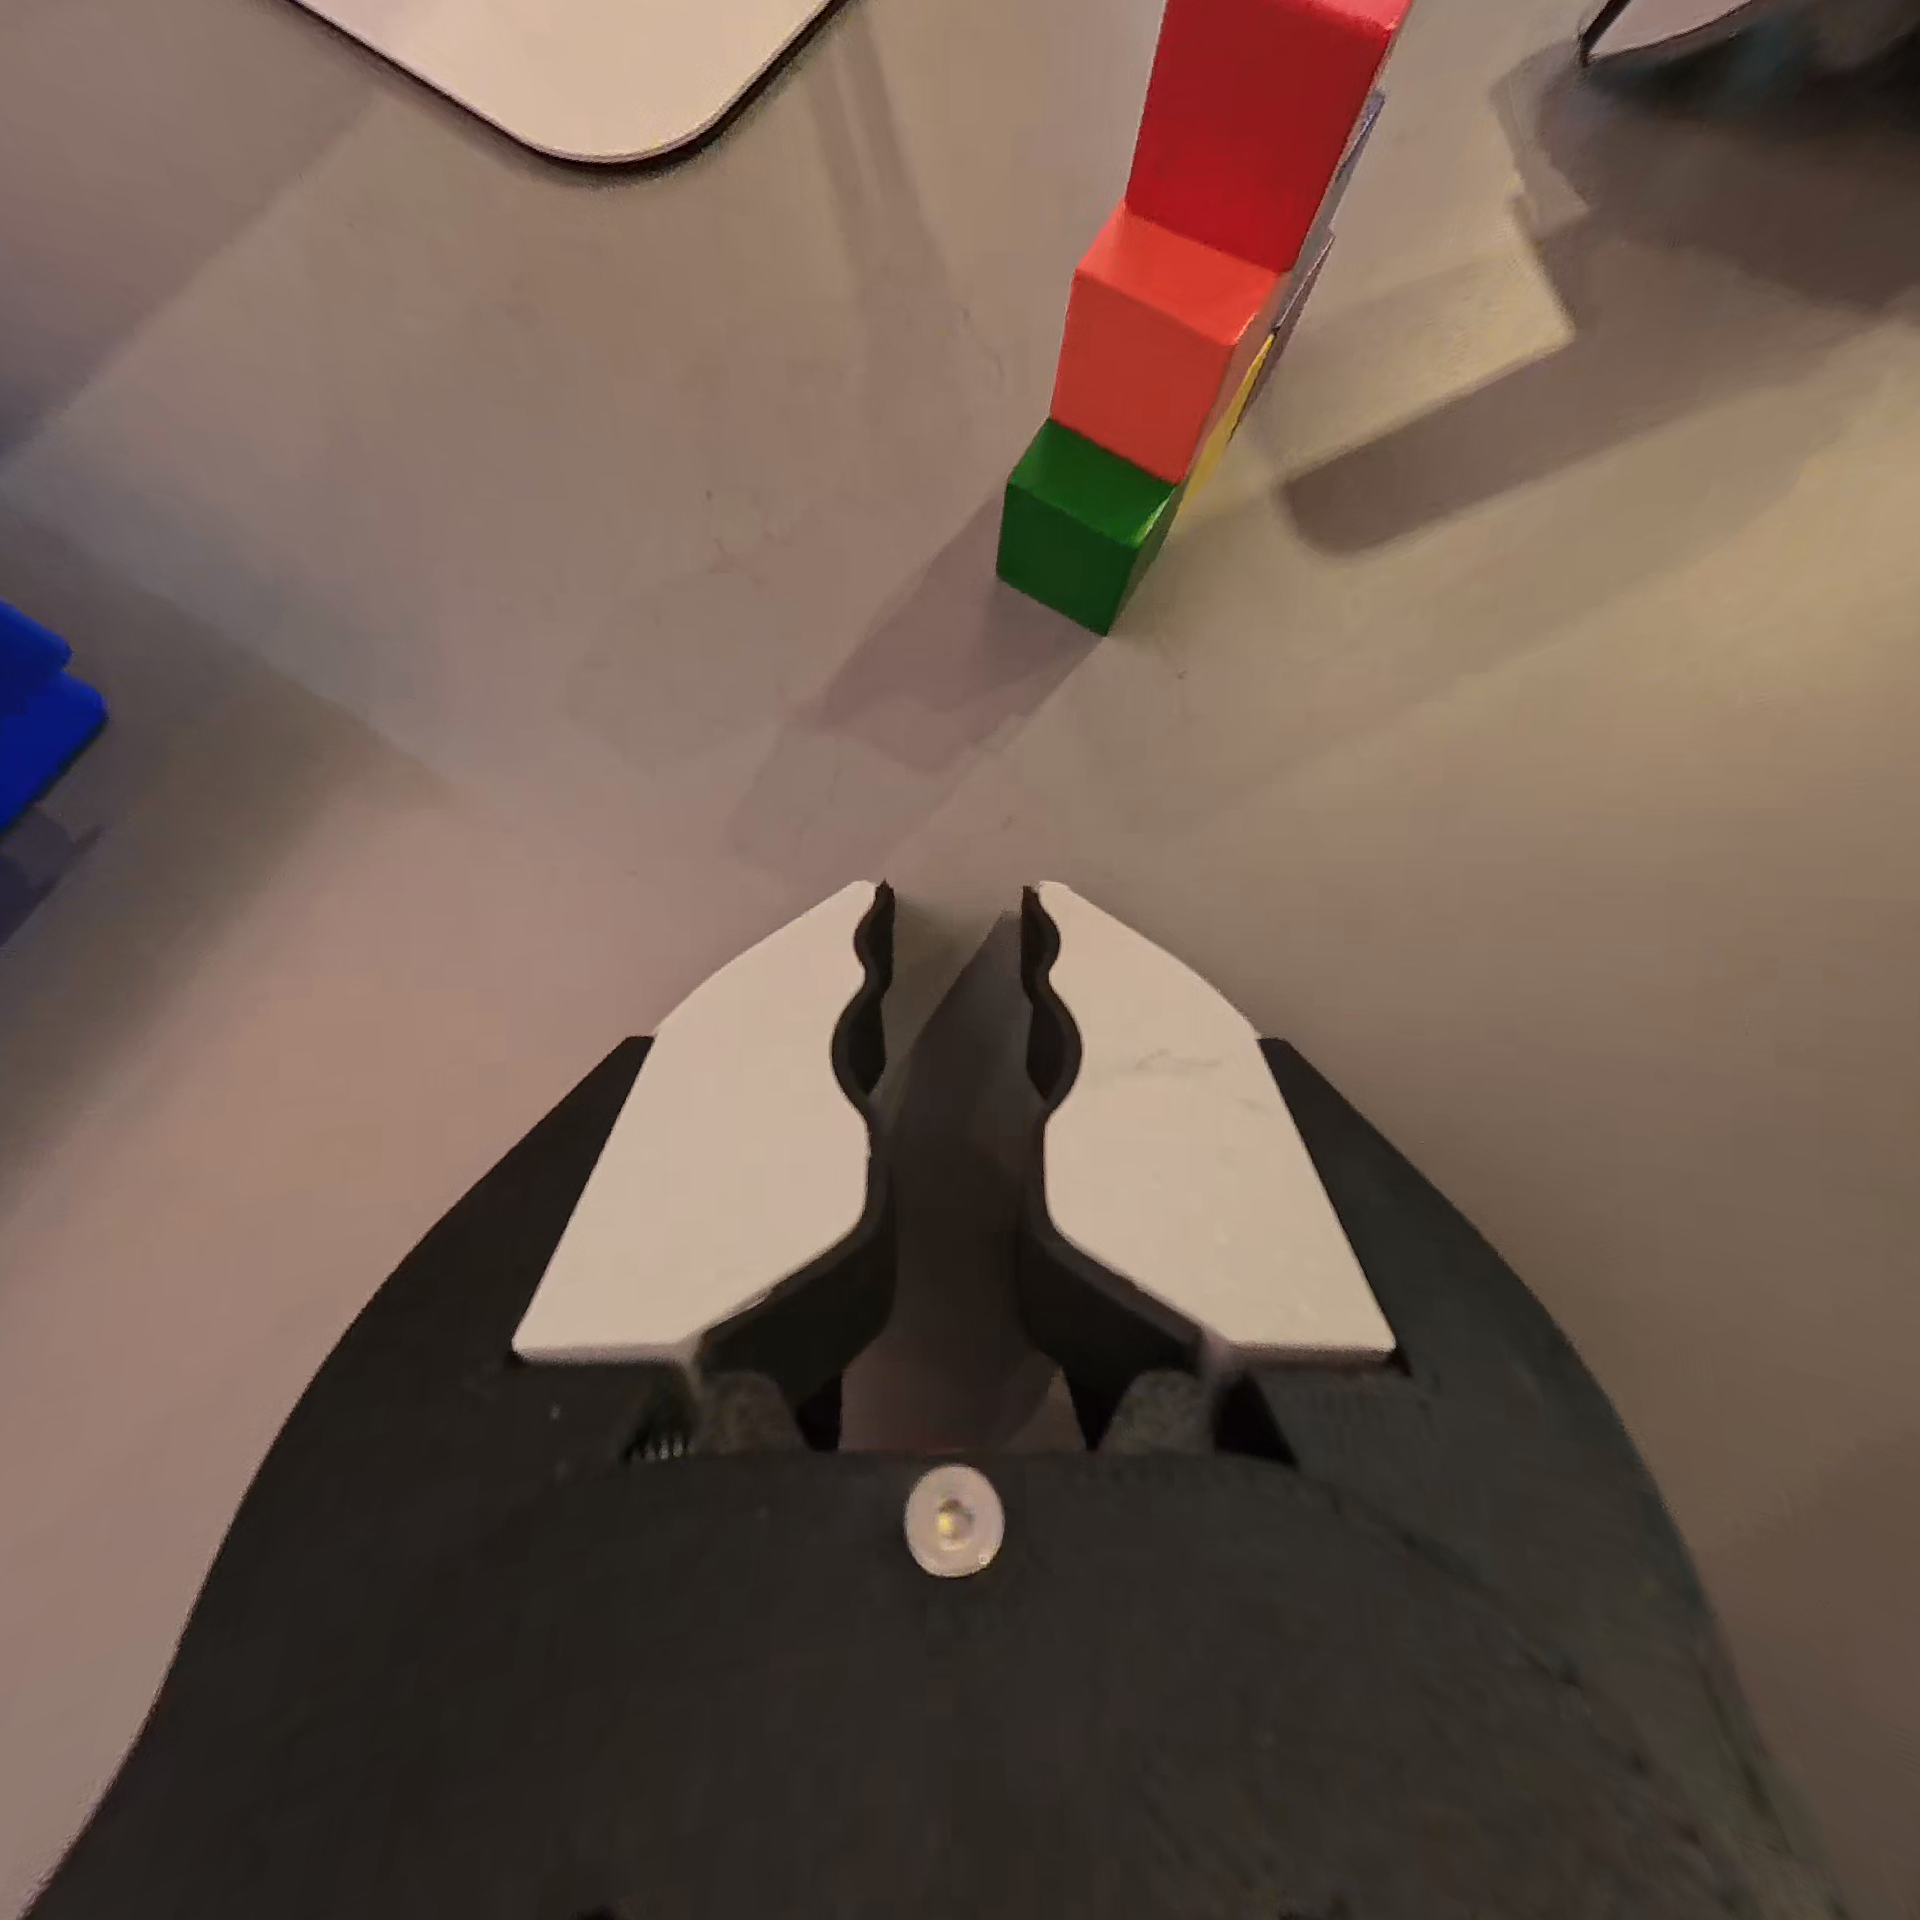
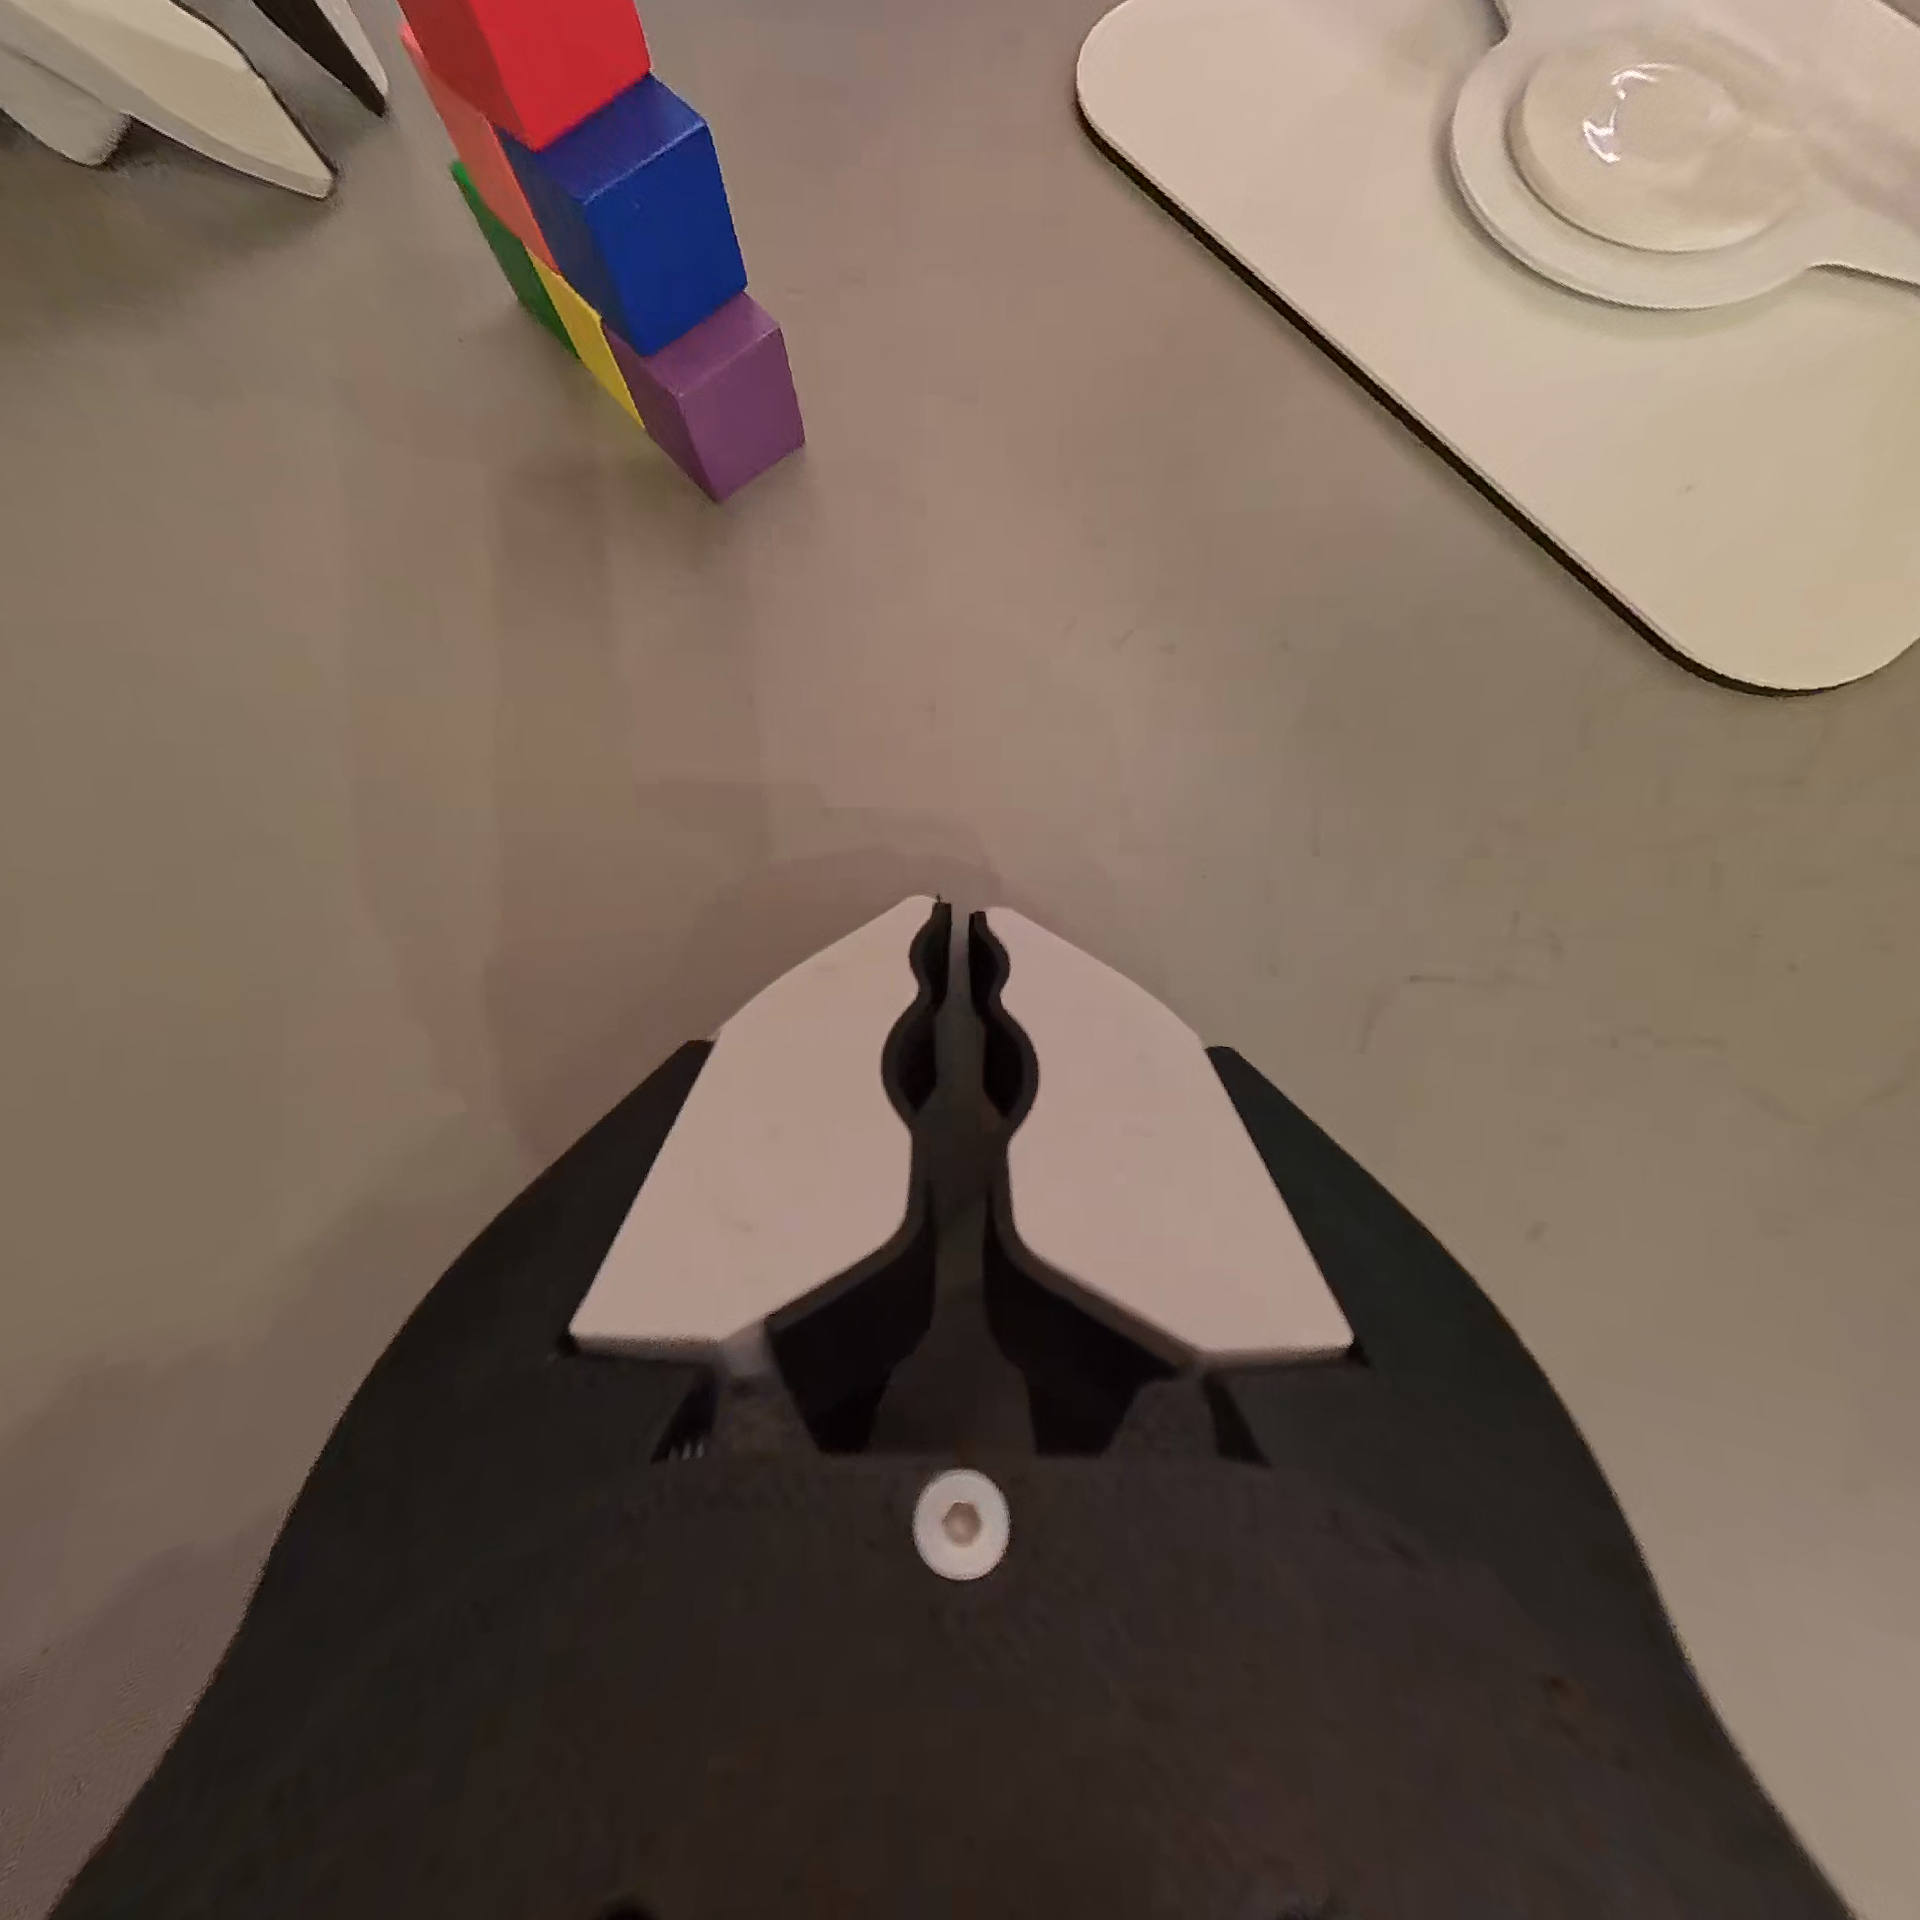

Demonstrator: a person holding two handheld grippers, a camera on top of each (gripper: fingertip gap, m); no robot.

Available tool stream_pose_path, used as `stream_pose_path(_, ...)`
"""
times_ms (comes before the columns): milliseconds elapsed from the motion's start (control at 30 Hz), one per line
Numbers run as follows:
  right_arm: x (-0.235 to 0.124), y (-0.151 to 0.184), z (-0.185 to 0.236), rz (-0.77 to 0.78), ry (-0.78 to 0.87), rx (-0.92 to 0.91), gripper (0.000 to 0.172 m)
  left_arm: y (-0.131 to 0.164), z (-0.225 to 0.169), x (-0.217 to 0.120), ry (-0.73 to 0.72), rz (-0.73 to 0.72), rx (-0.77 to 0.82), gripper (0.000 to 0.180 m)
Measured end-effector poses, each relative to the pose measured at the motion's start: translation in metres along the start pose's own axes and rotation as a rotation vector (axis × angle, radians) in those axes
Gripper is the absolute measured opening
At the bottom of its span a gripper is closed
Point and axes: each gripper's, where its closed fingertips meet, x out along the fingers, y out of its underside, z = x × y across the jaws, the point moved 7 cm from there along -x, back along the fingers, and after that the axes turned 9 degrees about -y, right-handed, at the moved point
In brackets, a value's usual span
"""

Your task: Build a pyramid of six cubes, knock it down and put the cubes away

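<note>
Standing edge-on ahead-left of the right hand-held gripper (image 2: 954, 914), the finished pyramid of coloured wooden cubes (image 2: 644, 239) awaits toppling. That gripper is nearly closed and empty; the left hand-held gripper (image 1: 956, 899), slightly parted and empty, has it ahead-right.

Plain grey table (image 2: 1039, 675). Stacked cubes: red cube (image 2: 561, 62) on top, blue cube (image 2: 655, 229), purple cube (image 2: 727, 405), yellow cube (image 2: 587, 343), green cube (image 1: 1081, 530), orange cube (image 1: 1143, 353). White mat (image 2: 1455, 436), dark-edged. Blue box (image 1: 42, 707). Black grippers, white fingers (image 1: 748, 1122), black pads.
</note>
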Motion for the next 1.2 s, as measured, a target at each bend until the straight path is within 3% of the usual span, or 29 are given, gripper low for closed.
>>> stream_pose_path(133,0.001,0.000,0.003,0.006,-0.021,-0.027,0.008,-0.001,-0.003,0.001,-0.054,0.004,-0.012,0.021)
stream_pose_path(200,0.000,0.000,0.003,0.002,-0.054,-0.026,0.002,-0.001,-0.004,0.001,-0.097,0.009,-0.043,0.017)
stream_pose_path(267,-0.002,0.000,-0.001,-0.002,-0.057,-0.026,0.000,-0.001,-0.006,0.001,-0.170,0.021,-0.064,0.001)
stream_pose_path(333,-0.006,0.001,-0.006,-0.014,-0.054,-0.049,0.001,-0.001,-0.008,0.001,-0.265,0.033,-0.082,0.000)
stream_pose_path(467,-0.018,0.007,-0.020,-0.038,-0.066,-0.065,0.014,-0.002,-0.014,0.000,-0.411,0.083,-0.091,0.000)
stream_pose_path(633,-0.036,0.023,-0.044,-0.013,0.007,-0.063,0.029,-0.001,-0.012,-0.005,-0.577,0.125,-0.197,0.026)
stream_pose_path(667,-0.040,0.026,-0.049,-0.014,0.030,-0.054,0.028,0.002,-0.011,-0.007,-0.595,0.129,-0.237,0.026)
stream_pose_path(767,-0.051,0.035,-0.062,-0.015,0.079,-0.010,0.027,0.011,-0.007,-0.011,-0.583,0.139,-0.393,0.002)
stream_pose_path(900,-0.063,0.045,-0.076,-0.008,0.153,0.042,0.036,0.017,-0.002,-0.019,-0.568,0.114,-0.504,0.000)
stream_pose_path(933,-0.065,0.047,-0.079,-0.007,0.167,0.047,0.040,0.018,0.000,-0.020,-0.573,0.110,-0.503,0.002)
stream_pose_path(1033,-0.074,0.052,-0.086,-0.019,0.203,0.060,0.051,0.024,0.005,-0.024,-0.580,0.123,-0.527,0.032)
stream_pose_path(1100,-0.079,0.056,-0.090,-0.033,0.211,0.081,0.053,0.028,0.006,-0.028,-0.584,0.127,-0.522,0.036)
stream_pose_path(1167,-0.084,0.061,-0.093,-0.027,0.216,0.100,0.052,0.031,0.007,-0.037,-0.606,0.132,-0.516,0.023)
stream_pose_path(1200,-0.086,0.063,-0.094,-0.030,0.220,0.104,0.051,0.033,0.009,-0.044,-0.625,0.120,-0.511,0.006)
